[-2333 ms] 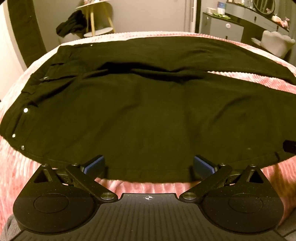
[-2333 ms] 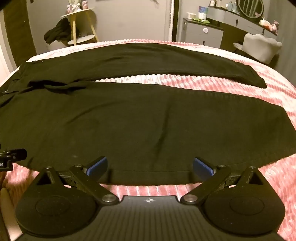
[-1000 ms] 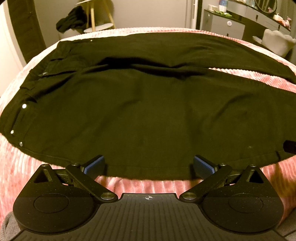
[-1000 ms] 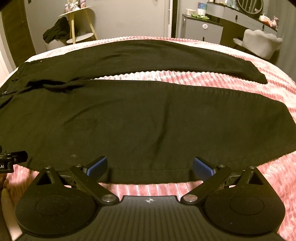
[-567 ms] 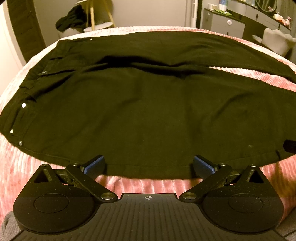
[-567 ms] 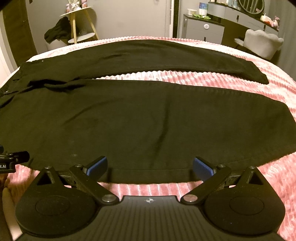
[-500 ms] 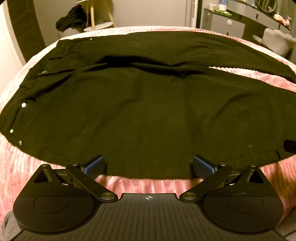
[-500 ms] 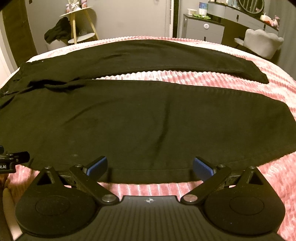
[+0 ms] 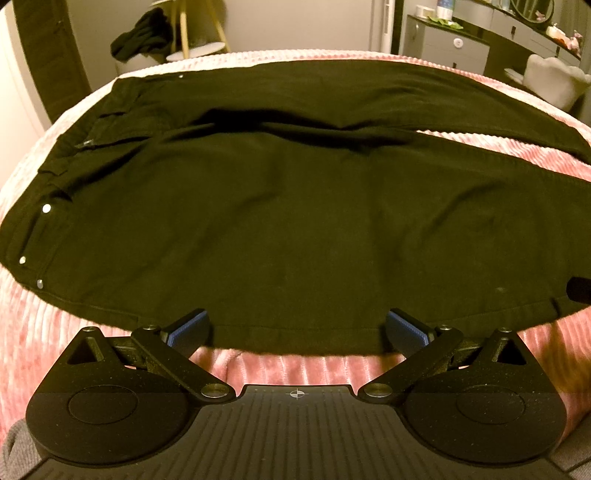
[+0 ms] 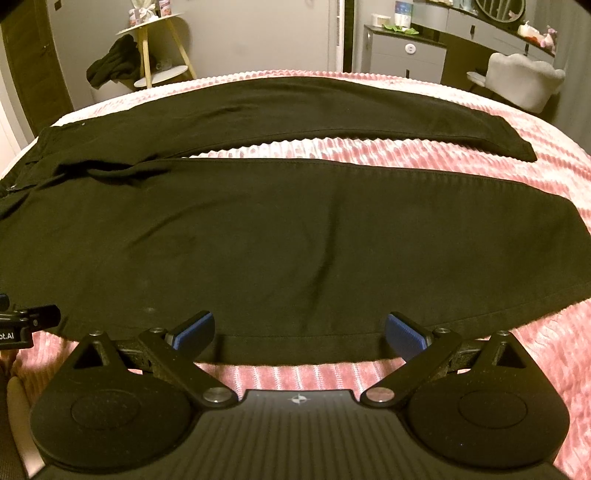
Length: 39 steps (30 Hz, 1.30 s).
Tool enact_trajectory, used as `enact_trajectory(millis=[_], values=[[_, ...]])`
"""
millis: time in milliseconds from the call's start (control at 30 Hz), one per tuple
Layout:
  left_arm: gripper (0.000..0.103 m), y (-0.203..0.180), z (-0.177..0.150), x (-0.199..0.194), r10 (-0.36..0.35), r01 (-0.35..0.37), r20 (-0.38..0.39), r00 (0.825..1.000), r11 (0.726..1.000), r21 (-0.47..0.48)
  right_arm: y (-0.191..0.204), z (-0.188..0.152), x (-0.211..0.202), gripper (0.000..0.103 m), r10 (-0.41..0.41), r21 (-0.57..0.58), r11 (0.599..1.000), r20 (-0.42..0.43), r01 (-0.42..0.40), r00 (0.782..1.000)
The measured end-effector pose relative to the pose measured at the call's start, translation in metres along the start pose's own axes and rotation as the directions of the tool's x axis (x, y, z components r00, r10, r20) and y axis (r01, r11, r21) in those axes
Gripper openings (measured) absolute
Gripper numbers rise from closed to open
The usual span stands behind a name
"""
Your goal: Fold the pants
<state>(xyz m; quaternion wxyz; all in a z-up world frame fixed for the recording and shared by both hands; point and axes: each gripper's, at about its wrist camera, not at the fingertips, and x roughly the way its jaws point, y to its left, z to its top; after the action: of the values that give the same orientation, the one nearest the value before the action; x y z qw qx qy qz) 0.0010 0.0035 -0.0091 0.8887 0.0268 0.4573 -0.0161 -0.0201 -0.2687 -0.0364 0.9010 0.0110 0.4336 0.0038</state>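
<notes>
Both pairs of blue fingers [image 9: 188,326] gape wide, gripping nothing, just shy of the near seam of the black pants [image 9: 295,221] spread beyond them on the pink bedspread [image 10: 535,369]; folding looks unstarted, so next each must pinch that edge.

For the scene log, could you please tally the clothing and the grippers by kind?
Black pants, spread flat on the pink bedspread: 1
Dark garment heaped by the side table: 1
Grippers, left gripper and right gripper, both open: 2
Total: 4
</notes>
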Motion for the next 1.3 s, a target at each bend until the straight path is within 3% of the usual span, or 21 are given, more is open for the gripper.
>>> enact_trajectory(millis=[1300], values=[[0.103,-0.0003,0.0006,-0.0005,0.001,-0.001,-0.005,1.000,1.000,-0.004,-0.0012,-0.0002,0.0004,0.099,0.005,0.009,1.000,0.001,-0.005,1.000]])
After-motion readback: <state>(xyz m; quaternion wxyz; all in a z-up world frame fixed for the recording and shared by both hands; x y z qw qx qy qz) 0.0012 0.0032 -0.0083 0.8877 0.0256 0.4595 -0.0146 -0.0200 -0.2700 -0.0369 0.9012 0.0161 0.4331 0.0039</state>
